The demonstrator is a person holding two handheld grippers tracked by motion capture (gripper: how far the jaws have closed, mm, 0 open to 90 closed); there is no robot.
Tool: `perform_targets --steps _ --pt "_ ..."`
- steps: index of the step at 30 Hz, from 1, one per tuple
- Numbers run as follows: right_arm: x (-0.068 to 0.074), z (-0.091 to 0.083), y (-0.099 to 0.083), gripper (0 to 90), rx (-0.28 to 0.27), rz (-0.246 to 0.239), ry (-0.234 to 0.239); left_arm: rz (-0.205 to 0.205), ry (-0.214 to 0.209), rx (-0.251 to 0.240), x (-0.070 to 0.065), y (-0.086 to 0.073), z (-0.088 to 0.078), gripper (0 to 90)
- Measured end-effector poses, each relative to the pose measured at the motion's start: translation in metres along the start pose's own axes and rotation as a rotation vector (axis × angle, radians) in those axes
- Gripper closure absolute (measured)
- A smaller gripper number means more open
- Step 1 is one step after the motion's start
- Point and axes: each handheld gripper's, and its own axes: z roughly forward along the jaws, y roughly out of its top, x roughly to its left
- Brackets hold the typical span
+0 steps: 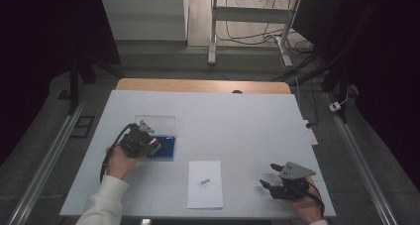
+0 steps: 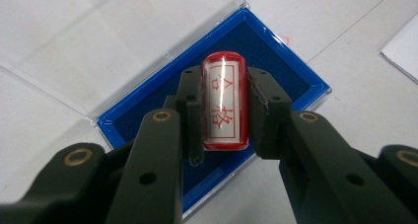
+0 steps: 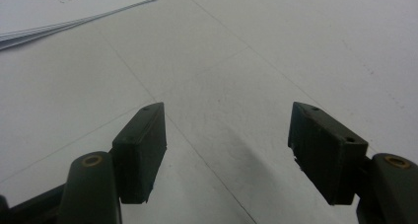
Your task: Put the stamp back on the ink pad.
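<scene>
Over ink pad [image 2: 276,61], left gripper [image 2: 224,108] clamps stamp [image 2: 224,105] by its sides, stamp hovering above blue felt. Stamp looks light, rigid, glossy plastic: likely slippery, so side grip near mid-length seems best. Pad's raised rim and open clear lid [image 1: 156,122] hem left side. Paper [image 1: 205,184] lies mid-table, open room around it. Right gripper [image 1: 271,176] sits spread, holding nothing, near table [image 1: 247,121] front edge.

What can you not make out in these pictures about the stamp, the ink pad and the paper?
- Stamp: whether it touches the ink pad; left gripper jaws cover its sides in the left gripper view, and the gripper covers it in the high view.
- Label on the paper: too small to read in the high view, cut by the edge in the right gripper view.
- Ink pad's near part: hidden behind the jaws.
</scene>
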Motion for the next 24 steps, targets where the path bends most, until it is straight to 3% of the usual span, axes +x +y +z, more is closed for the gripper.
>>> perform_targets --steps 3,6,9,12,16,24 --pt "0.000 0.000 0.000 30.2 -0.001 -0.001 0.001 0.006 0.004 -0.002 -0.001 0.000 0.001 68.9" --pt "0.001 0.000 0.001 30.2 0.001 -0.002 0.000 0.001 0.022 -0.013 -0.003 0.000 -0.001 55.6" --pt "0.000 -0.002 0.001 30.2 -0.004 0.000 -0.003 -0.012 0.044 -0.063 -0.006 -0.001 -0.010 40.2" --pt "0.000 -0.003 0.000 30.2 -0.004 0.005 -0.007 -0.026 0.043 -0.130 -0.010 -0.007 -0.025 32.2" --pt "-0.002 -0.003 -0.001 30.2 -0.010 0.014 -0.007 -0.047 0.005 -0.233 -0.019 -0.025 -0.047 29.0" --pt "-0.005 -0.006 -0.001 30.2 -0.024 0.026 -0.010 -0.065 -0.085 -0.273 -0.043 -0.065 -0.059 28.6"
